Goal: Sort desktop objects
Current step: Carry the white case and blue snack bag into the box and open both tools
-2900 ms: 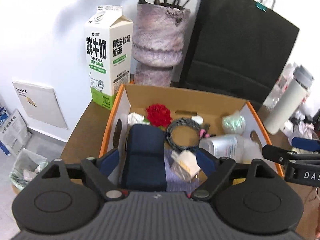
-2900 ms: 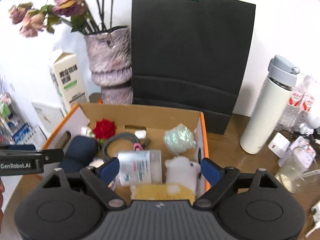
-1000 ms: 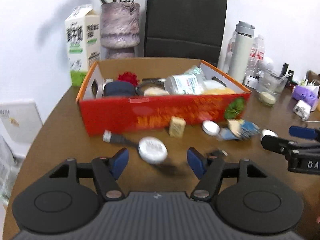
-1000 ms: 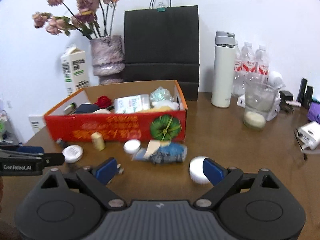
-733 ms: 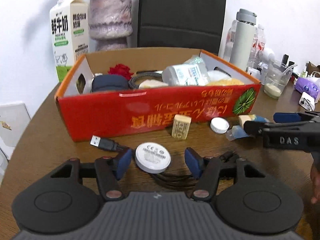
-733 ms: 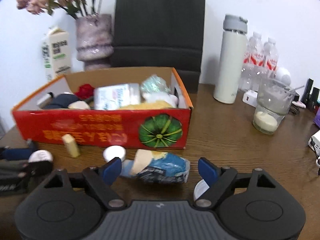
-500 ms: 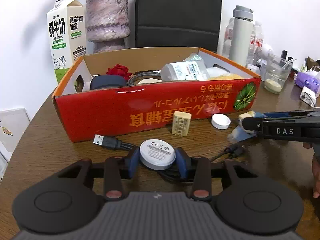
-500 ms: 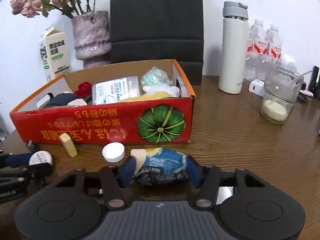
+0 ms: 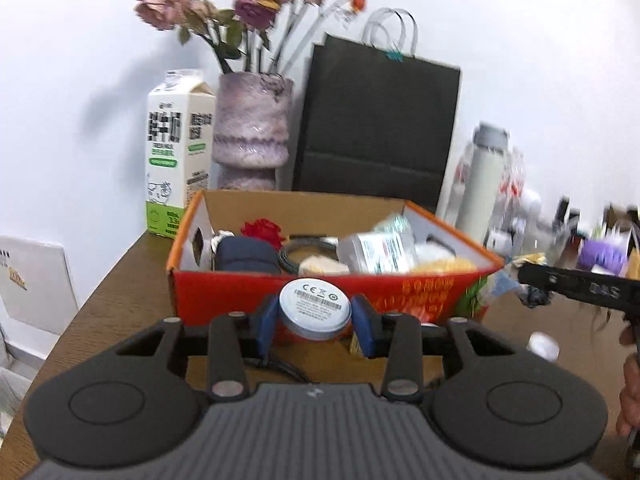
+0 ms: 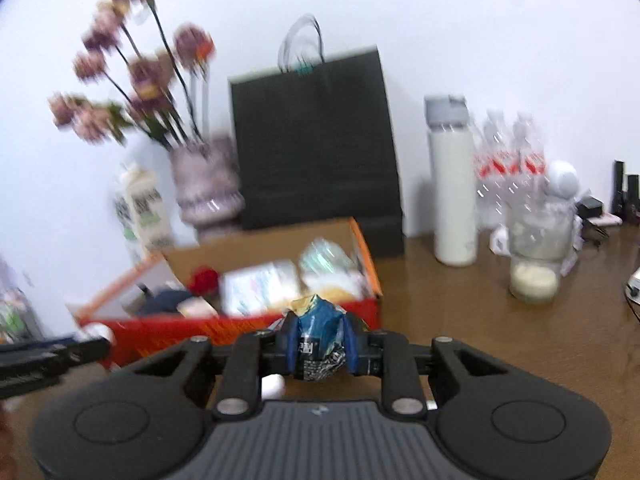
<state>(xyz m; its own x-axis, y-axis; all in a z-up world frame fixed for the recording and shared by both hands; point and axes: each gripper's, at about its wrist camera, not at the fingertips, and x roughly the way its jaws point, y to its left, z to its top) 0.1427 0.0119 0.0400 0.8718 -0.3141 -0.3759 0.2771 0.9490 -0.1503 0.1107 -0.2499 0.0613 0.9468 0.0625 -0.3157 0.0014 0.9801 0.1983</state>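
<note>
My left gripper is shut on a round white charger puck with a black cable hanging below, lifted in front of the red cardboard box. My right gripper is shut on a crumpled blue snack packet, raised near the box's right front corner. The box holds a dark blue pouch, a red flower, a coiled cable, a plastic bottle and soft items. The right gripper shows in the left wrist view.
Behind the box stand a milk carton, a vase of flowers and a black paper bag. A white thermos, water bottles and a glass jar stand on the right. A white cap lies on the table.
Both grippers closed on their objects on the table, then lifted them up toward the box. The puck and the snack packet are now off the table.
</note>
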